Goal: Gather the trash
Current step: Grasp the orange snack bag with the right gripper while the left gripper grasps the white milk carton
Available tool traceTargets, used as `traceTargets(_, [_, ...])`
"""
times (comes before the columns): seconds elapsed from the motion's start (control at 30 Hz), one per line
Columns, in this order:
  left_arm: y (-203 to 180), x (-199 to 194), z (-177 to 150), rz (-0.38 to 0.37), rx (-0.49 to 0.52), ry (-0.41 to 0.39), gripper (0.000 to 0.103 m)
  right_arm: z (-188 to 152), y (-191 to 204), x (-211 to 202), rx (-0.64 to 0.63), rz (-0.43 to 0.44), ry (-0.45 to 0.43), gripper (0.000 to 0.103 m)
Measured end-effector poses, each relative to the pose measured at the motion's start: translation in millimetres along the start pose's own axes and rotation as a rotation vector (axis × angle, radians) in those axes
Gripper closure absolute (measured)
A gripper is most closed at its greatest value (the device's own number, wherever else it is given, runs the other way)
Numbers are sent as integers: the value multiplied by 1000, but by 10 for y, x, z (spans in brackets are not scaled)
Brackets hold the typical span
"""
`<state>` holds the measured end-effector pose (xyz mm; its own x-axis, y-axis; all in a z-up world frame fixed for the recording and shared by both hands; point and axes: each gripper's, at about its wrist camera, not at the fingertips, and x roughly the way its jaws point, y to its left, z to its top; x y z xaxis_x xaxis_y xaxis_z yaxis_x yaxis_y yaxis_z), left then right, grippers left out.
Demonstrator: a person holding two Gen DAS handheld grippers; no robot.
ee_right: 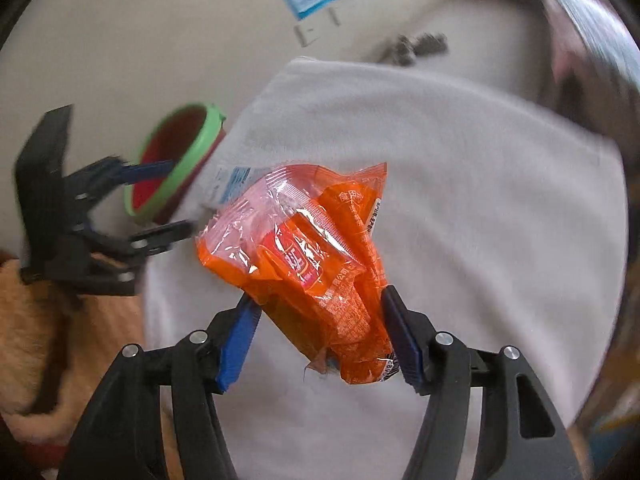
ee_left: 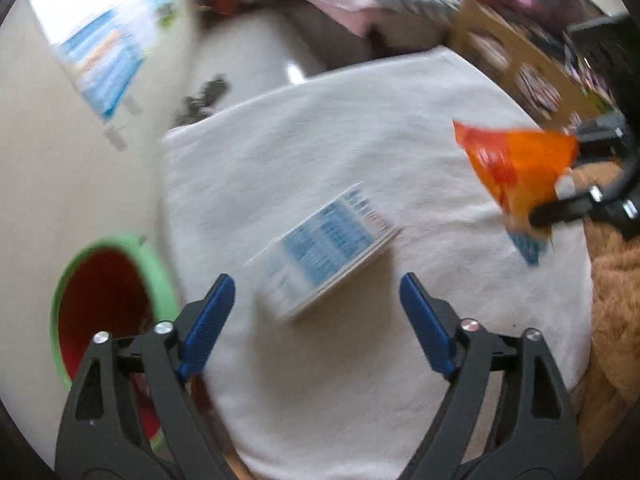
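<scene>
An orange plastic snack wrapper (ee_right: 320,256) is clamped between the blue pads of my right gripper (ee_right: 320,340), which is shut on it above a white cloth (ee_right: 480,200). The left wrist view shows the same wrapper (ee_left: 516,160) in the right gripper (ee_left: 560,184) at the right edge. My left gripper (ee_left: 316,312) is open and wide. A blue-and-white carton (ee_left: 324,248) lies just past its fingertips on the cloth, untouched. A red bin with a green rim (ee_left: 156,264) stands left of the cloth. In the right wrist view the left gripper (ee_right: 178,196) is beside that bin's rim (ee_right: 200,148).
A fluffy tan blanket (ee_left: 612,260) borders the cloth on the right. A printed cardboard box (ee_left: 520,68) and piled fabrics sit behind it. A blue-and-white sheet (ee_left: 104,52) lies on the pale floor at far left, with small dark bits (ee_left: 204,96) near the cloth's corner.
</scene>
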<state>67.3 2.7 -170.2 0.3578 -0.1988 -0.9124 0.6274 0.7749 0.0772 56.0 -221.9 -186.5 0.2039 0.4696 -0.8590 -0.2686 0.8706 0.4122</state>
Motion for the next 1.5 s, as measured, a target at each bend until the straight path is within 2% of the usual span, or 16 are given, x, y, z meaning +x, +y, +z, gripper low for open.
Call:
traceTargets(0.07, [-14, 225, 162, 9, 43, 80, 17, -142, -34, 33, 66, 20, 8, 43])
traceTargets(0.2, [-54, 598, 290, 20, 93, 214, 17, -280, 52, 28, 74, 16, 39, 43])
traceTargets(0.27, [-91, 698, 306, 61, 127, 241, 17, -326, 88, 4, 79, 23, 32, 41])
traceTargets(0.37, [-99, 756, 299, 27, 109, 283, 18, -315, 120, 66, 76, 6, 25, 38])
traceTargets(0.5, [-116, 860, 260, 65, 111, 318, 18, -325, 143, 138, 73, -12, 16, 37])
traceTargets(0.53, [-105, 863, 250, 55, 98, 319, 27, -324, 143, 165, 75, -11, 15, 37])
traceTargets(0.6, [-52, 837, 237, 30, 42, 298, 30, -347, 157, 171, 73, -15, 12, 37])
traceTargets(0.67, [-4, 774, 211, 7, -22, 279, 39, -367, 143, 173, 78, -17, 11, 37])
traceTargets(0.73, [57, 704, 157, -43, -114, 267, 43, -379, 124, 168, 85, -15, 9, 37])
traceTargets(0.87, [110, 572, -47, -122, -340, 239, 45, -381, 165, 159, 66, -34, -2, 32])
traceTargets(0.97, [27, 458, -170, -114, -411, 199, 45, -393, 196, 161, 52, -39, 4, 31])
traceTargets(1.17, [19, 263, -199, -104, -456, 114, 45, -420, 214, 208, 50, -43, 20, 30])
traceTargets(1.27, [-11, 279, -220, -80, -444, 128, 44, -417, 228, 221, 48, -45, 25, 30])
traceTargets(1.43, [-89, 362, -164, -106, -463, 129, 38, -455, 307, 300, 26, -57, 46, 30])
traceTargets(1.47, [-72, 354, -175, -107, -464, 129, 38, -467, 316, 328, 23, -62, 54, 32])
traceTargets(1.5, [-67, 344, -185, -104, -461, 129, 38, -473, 320, 347, 22, -62, 59, 42])
